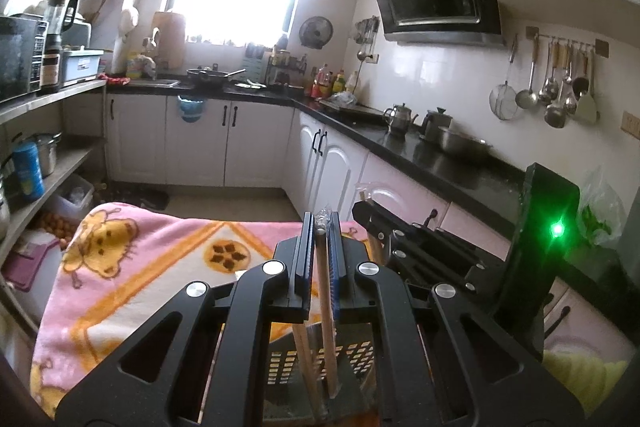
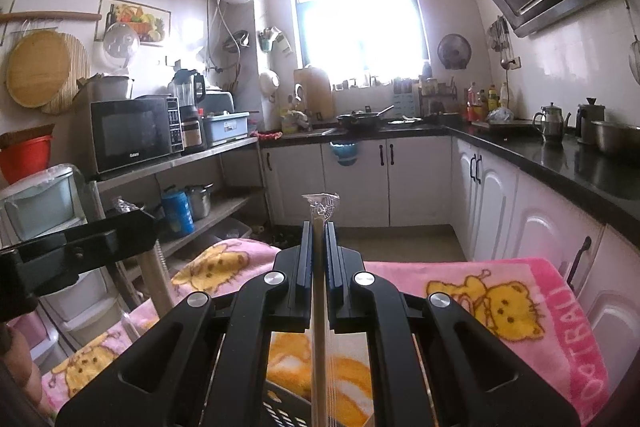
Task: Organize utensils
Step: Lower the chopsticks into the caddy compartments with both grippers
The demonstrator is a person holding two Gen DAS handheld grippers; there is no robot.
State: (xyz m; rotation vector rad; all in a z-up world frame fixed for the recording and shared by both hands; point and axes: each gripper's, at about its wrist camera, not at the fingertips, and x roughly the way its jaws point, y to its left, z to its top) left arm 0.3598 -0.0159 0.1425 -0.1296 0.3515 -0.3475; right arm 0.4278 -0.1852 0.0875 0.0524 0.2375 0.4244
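My left gripper (image 1: 322, 223) is shut on a pair of wooden chopsticks (image 1: 325, 287) in a clear wrapper. They hang down between the jaws into a black perforated basket (image 1: 280, 359). In the right wrist view, my right gripper (image 2: 319, 227) is shut on another wrapped pair of chopsticks (image 2: 319, 307), whose crinkled wrapper top sticks up past the fingertips. Its lower end points at the same black basket (image 2: 288, 407). The two grippers are side by side: the right gripper (image 1: 366, 211) shows at the right of the left wrist view, the left gripper (image 2: 148, 223) at the left of the right wrist view.
A pink blanket (image 1: 132, 267) with yellow cartoon cats covers the surface under the basket. White cabinets under a black countertop (image 2: 560, 163) run along the right and back. Open shelves (image 2: 208, 211) with a microwave and pots stand at the left.
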